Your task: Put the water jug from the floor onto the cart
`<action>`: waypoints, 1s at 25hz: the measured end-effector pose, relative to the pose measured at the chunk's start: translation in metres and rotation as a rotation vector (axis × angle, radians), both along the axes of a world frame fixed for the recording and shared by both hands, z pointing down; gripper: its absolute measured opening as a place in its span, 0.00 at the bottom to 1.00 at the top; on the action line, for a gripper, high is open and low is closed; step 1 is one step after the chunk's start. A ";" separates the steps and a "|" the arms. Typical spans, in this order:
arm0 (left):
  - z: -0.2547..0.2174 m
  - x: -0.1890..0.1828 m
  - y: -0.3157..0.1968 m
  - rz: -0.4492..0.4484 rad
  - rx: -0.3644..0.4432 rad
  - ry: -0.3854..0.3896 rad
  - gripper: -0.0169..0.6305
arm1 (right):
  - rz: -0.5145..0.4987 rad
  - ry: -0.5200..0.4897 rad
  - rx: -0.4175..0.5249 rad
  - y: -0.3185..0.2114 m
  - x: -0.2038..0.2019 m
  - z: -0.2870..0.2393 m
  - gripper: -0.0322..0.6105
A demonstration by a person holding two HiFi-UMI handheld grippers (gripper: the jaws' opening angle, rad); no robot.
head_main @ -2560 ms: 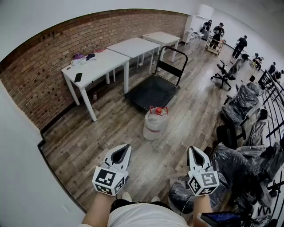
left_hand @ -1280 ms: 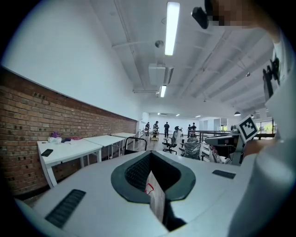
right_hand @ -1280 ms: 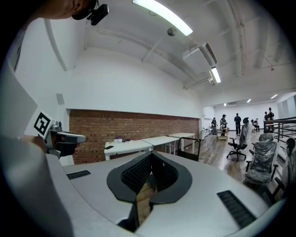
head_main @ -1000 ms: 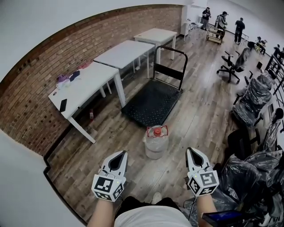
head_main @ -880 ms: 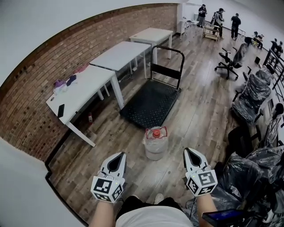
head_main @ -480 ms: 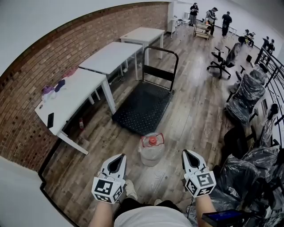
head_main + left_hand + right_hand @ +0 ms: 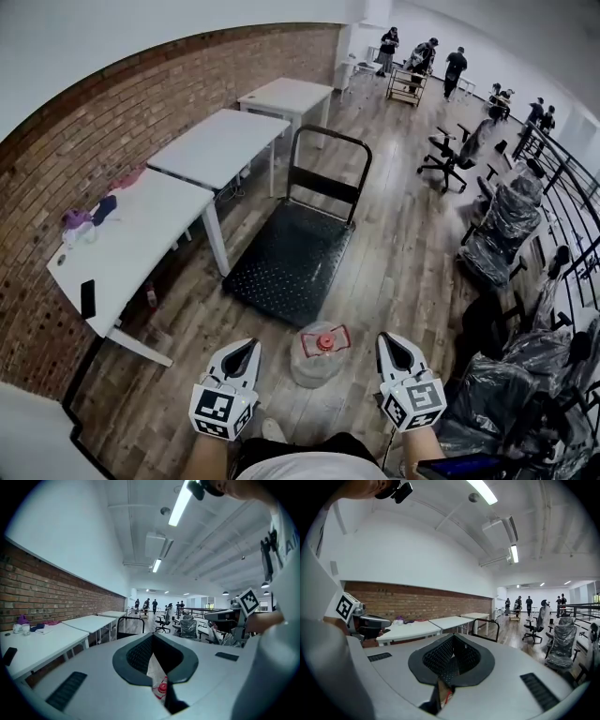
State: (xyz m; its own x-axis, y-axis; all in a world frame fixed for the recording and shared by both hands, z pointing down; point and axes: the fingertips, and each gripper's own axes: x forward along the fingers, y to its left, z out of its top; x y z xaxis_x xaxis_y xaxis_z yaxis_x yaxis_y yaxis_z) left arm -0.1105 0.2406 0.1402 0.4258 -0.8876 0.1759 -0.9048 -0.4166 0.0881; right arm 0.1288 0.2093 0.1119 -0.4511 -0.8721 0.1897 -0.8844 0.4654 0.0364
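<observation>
The clear water jug (image 7: pixel 314 358) with a red cap and red handle stands on the wood floor, just short of the black platform cart (image 7: pixel 286 264) and its upright handle (image 7: pixel 328 161). My left gripper (image 7: pixel 247 347) is to the left of the jug and my right gripper (image 7: pixel 388 338) to the right, both held above the floor and apart from it. Both are shut with nothing in them. In the left gripper view a strip of the jug (image 7: pixel 159 682) shows below the shut left gripper (image 7: pixel 152 635). The right gripper (image 7: pixel 452 637) points toward the cart handle (image 7: pixel 490 623).
White tables (image 7: pixel 220 145) line the brick wall at left; the nearest one (image 7: pixel 122 248) carries a phone and small items. Plastic-wrapped chairs (image 7: pixel 511 220) and a railing crowd the right side. People (image 7: pixel 422 58) stand at the far end of the room.
Both grippers have moved forward along the floor, still shut. The jug now lies between them and close, and the cart is nearer too.
</observation>
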 end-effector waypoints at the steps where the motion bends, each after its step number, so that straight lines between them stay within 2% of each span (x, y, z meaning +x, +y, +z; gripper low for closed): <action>1: 0.002 -0.008 -0.007 0.006 -0.001 -0.001 0.02 | 0.009 0.004 -0.001 -0.005 -0.006 0.002 0.05; 5: 0.009 -0.026 -0.032 0.028 -0.018 0.010 0.02 | 0.041 0.011 -0.027 -0.019 -0.018 0.010 0.05; 8: 0.016 -0.018 -0.050 0.060 -0.036 0.018 0.02 | 0.063 0.010 -0.042 -0.032 -0.013 0.015 0.05; 13: 0.020 0.015 -0.084 0.109 -0.048 0.015 0.02 | 0.093 -0.012 -0.060 -0.054 0.013 0.027 0.05; 20: 0.013 0.071 -0.131 0.112 -0.059 0.005 0.02 | 0.058 -0.056 -0.079 -0.096 0.060 0.034 0.05; 25: 0.024 0.104 -0.150 0.094 -0.098 -0.023 0.02 | 0.044 -0.086 -0.105 -0.126 0.095 0.052 0.05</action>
